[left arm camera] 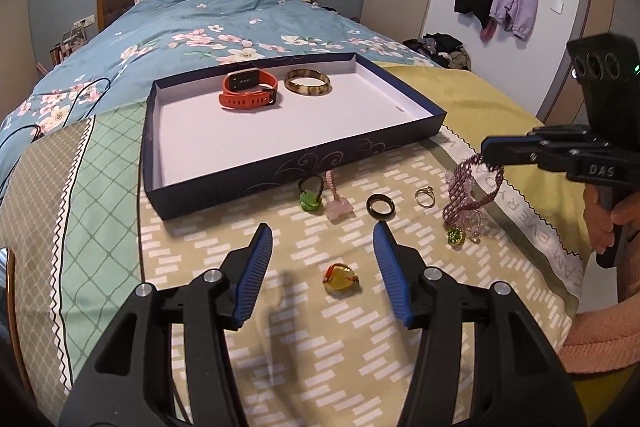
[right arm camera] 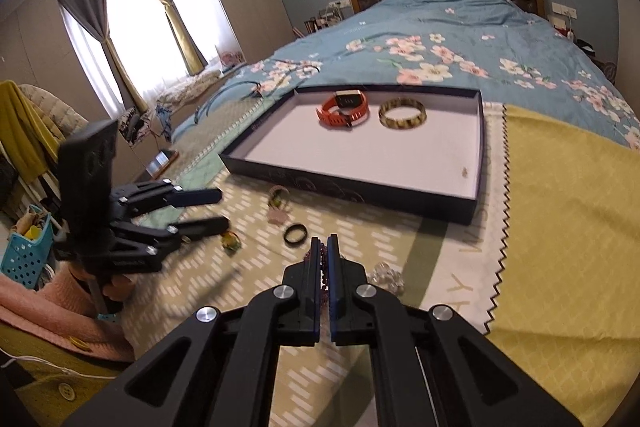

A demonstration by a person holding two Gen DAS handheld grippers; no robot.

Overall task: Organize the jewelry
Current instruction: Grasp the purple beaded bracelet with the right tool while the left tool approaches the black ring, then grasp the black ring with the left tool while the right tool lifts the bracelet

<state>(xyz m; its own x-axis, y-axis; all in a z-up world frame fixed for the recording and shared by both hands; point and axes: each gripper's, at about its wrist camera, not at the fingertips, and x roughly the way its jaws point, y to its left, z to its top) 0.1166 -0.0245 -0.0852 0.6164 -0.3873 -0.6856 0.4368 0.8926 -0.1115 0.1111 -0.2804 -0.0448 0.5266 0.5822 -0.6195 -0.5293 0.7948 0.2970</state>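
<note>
A dark blue tray [left arm camera: 280,163] lies on the bed and holds an orange watch [left arm camera: 248,91] and a tortoiseshell bangle [left arm camera: 307,83]. In front of it lie a green pendant [left arm camera: 311,201], a pink pendant [left arm camera: 338,209], a black ring [left arm camera: 381,207], a thin ring [left arm camera: 425,195], a small green charm [left arm camera: 455,237] and an amber pendant [left arm camera: 340,277]. My left gripper [left arm camera: 323,241] is open above the amber pendant. My right gripper [left arm camera: 486,153] [right arm camera: 325,247] is shut on a purple beaded bracelet [left arm camera: 472,187] [right arm camera: 320,259], which is partly lifted.
Patterned cloths [left arm camera: 240,307] cover the foot of the bed, with a floral blue duvet [left arm camera: 200,27] behind the tray. A black cable [left arm camera: 60,95] lies at the left. A clear bead cluster [right arm camera: 386,277] sits beside the right gripper. A blue basket [right arm camera: 24,255] stands on the floor.
</note>
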